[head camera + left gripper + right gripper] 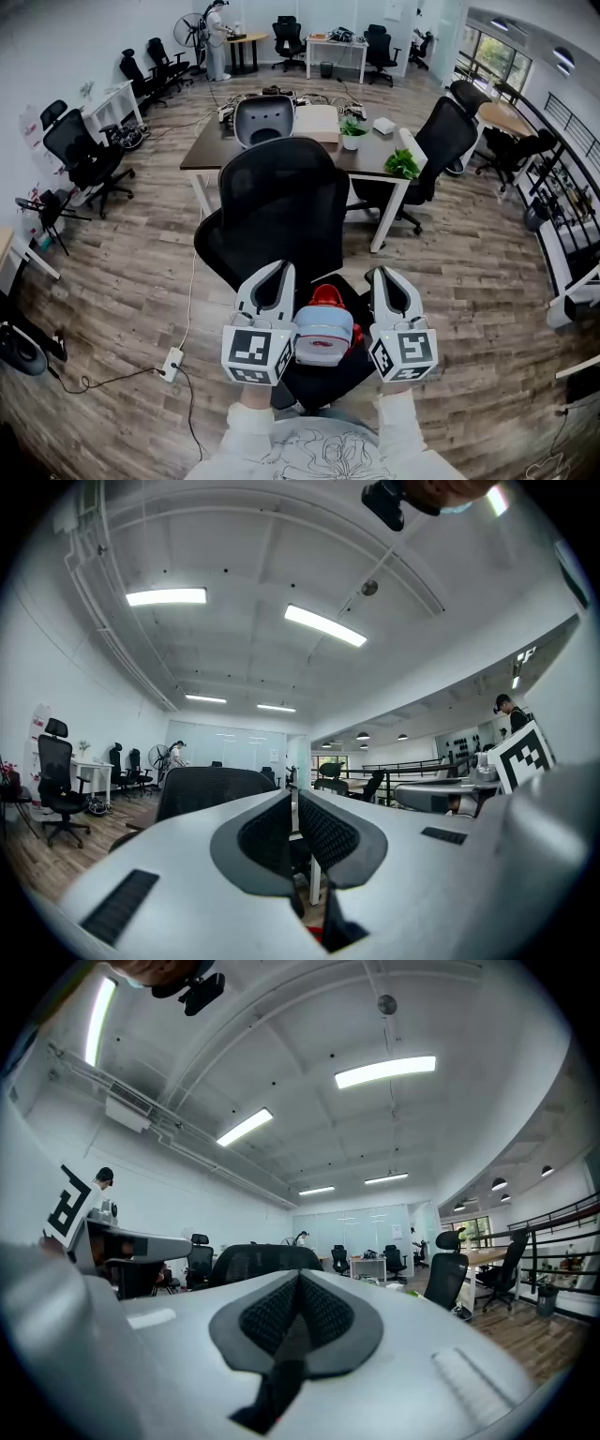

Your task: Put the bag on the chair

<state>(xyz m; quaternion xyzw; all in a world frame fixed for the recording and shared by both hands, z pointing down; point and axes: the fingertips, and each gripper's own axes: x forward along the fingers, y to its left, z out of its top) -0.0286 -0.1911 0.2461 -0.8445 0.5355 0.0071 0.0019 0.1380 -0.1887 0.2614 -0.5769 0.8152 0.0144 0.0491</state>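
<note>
flanking the red-and-pale-blue bag (323, 336), seemingly set on the near seat edge of the black mesh office chair (281, 211), the left gripper (283, 269) and right gripper (380, 273) are fully closed and empty, so drawing clear comes next.

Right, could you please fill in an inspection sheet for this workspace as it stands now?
Surface: wood-look floor; a black chair stands directly ahead.
Job's things: bag, pale blue with red, over the chair's seat between the claws; whether it rests there cannot be told.
Clutter: the desk behind the chair carries potted plants and a beige box.
Grippers: left claw shut; right claw shut; whether either pinches a strap cannot be told.
Cables: white power strip and cords on the floor, left of the chair.
Surroundings: more office chairs; a person stands by a fan far back.
</note>
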